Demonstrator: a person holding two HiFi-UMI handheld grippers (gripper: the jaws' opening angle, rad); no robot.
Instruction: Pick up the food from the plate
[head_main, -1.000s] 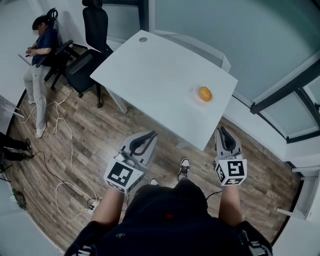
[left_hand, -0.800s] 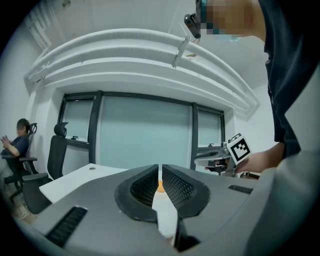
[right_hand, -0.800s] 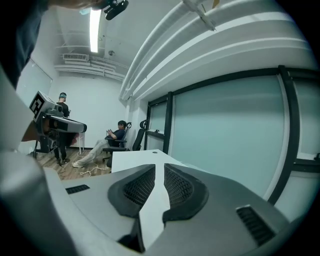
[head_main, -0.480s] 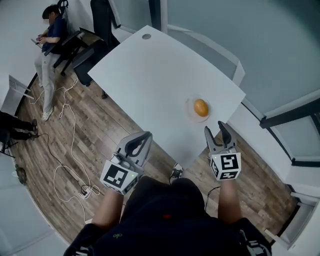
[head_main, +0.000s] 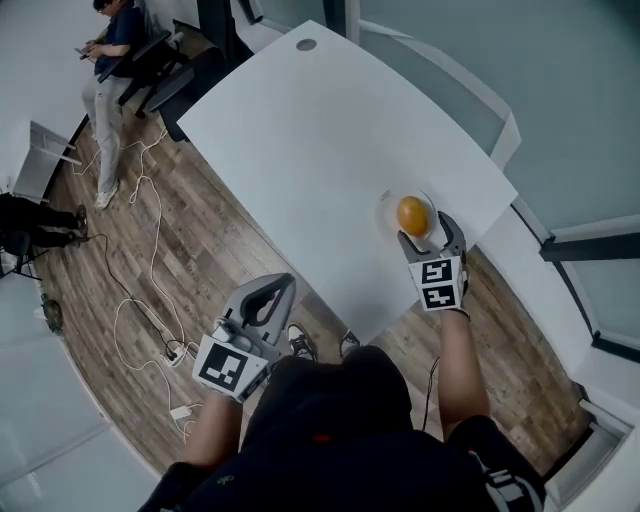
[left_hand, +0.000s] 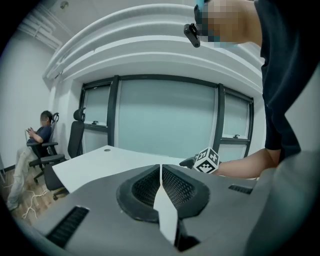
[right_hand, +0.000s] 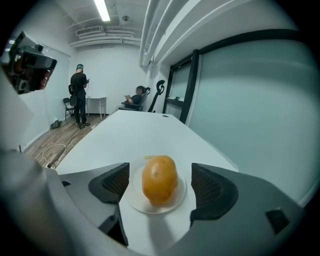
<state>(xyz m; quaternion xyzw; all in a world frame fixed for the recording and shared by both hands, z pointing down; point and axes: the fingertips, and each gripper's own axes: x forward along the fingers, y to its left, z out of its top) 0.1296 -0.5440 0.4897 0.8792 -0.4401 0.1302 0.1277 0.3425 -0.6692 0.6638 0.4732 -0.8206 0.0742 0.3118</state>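
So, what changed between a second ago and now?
The right gripper moved forward from short of the white table to its near corner. Its jaws are opening and now flank the orange oval food on the small round white plate, without touching it. Nothing is held. The left gripper stays shut and low, and the food stays on the plate.

You face a white bench (head_main: 290, 140). A small white plate (head_main: 384, 212) lies on it, close to one edge. Well apart from the plate, a round grey cable port (head_main: 306, 44) sits at a corner.
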